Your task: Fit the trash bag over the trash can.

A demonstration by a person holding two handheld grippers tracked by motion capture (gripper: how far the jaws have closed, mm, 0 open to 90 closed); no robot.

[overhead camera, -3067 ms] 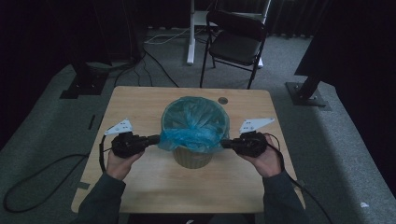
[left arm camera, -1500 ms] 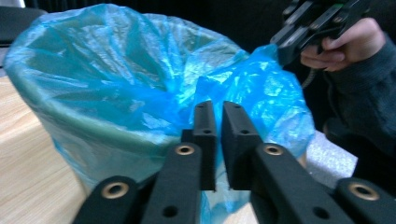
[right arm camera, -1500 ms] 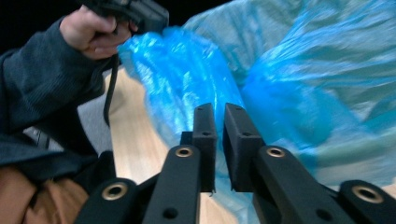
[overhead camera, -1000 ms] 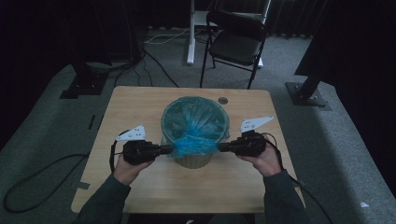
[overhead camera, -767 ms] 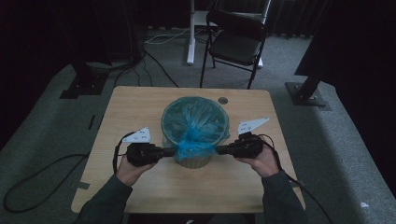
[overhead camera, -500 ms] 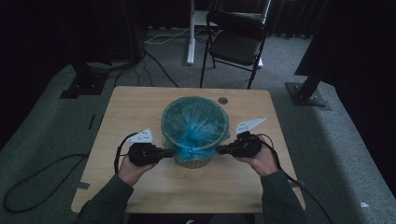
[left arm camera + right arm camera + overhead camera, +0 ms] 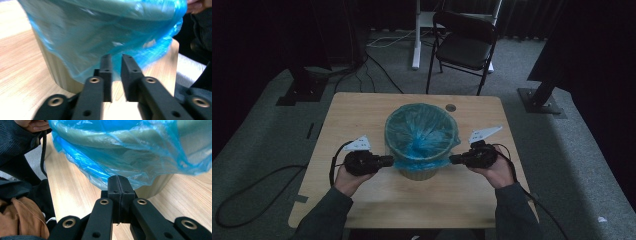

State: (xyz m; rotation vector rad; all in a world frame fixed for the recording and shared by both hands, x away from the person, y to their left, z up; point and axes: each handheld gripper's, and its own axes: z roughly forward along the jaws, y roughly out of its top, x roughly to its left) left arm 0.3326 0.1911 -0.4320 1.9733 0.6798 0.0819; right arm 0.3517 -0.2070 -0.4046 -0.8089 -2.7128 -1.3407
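A beige round bin (image 7: 418, 173) stands mid-table, lined with a blue plastic bag (image 7: 422, 131) whose rim is folded down over the bin's edge. My left gripper (image 7: 390, 161) is at the bin's front left. Its jaws (image 7: 117, 58) have just been opening and stand slightly apart in front of the bag's hanging hem (image 7: 105, 45), with nothing pressed between them. From the front right, my right gripper (image 7: 452, 159) reaches the bin. In the right gripper view its jaws (image 7: 117, 178) are pressed together at the bag's lower hem (image 7: 110, 157), pinching the film.
The wooden table (image 7: 362, 115) has a small dark round hole (image 7: 451, 107) behind the bin. A black folding chair (image 7: 464, 47) stands beyond the far edge. Stand bases (image 7: 539, 100) and cables (image 7: 242, 195) lie on the grey floor around the table.
The bag's film, bunched over the bin's front a second ago, now hangs spread over the front rim. Both hands have stayed close to the bin's front sides.
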